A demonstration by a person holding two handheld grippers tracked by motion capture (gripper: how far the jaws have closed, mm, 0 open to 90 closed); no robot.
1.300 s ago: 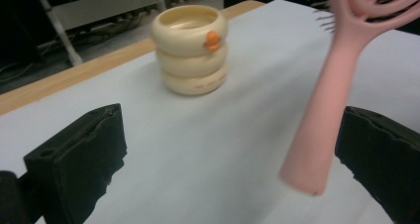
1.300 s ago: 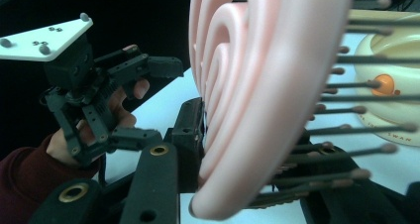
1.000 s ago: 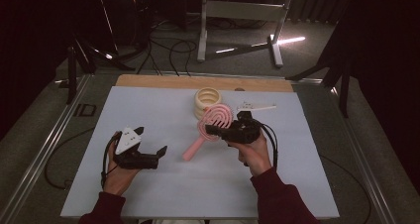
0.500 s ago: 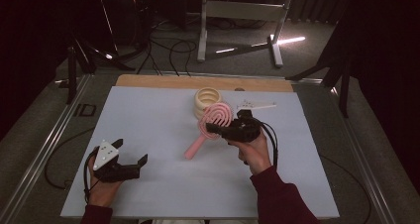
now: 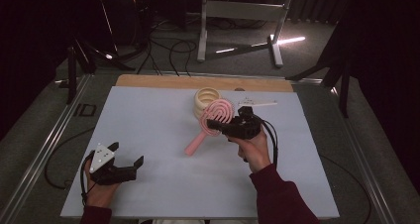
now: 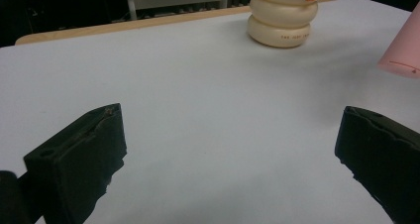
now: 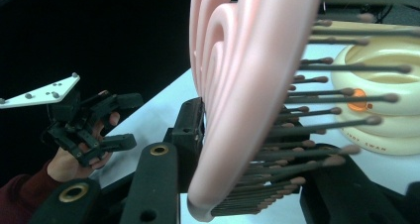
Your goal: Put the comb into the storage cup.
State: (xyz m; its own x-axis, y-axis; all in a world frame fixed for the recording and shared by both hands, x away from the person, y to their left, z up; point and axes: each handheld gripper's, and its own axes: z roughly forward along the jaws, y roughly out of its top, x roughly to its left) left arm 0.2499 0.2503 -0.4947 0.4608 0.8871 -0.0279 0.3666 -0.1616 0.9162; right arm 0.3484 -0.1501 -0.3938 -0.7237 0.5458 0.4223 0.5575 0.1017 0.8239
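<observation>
Pink hairbrush (image 5: 214, 120): smooth matt plastic, thin dark bristles with rounded tips. Cream ringed container (image 5: 206, 99): glossy plastic, smooth. Table top (image 5: 148, 130): matt pale sheet, wood strip (image 5: 198, 82) at far edge. Left gripper (image 5: 126, 157), right gripper (image 5: 214, 126): black matt plastic, rough-edged pads.

item: pink plastic hairbrush (image 5: 213, 122) with a round spiral head and dark bristles
pose: head raised, handle tip slanting down to the white table
place: beside the cream ringed holder
</observation>
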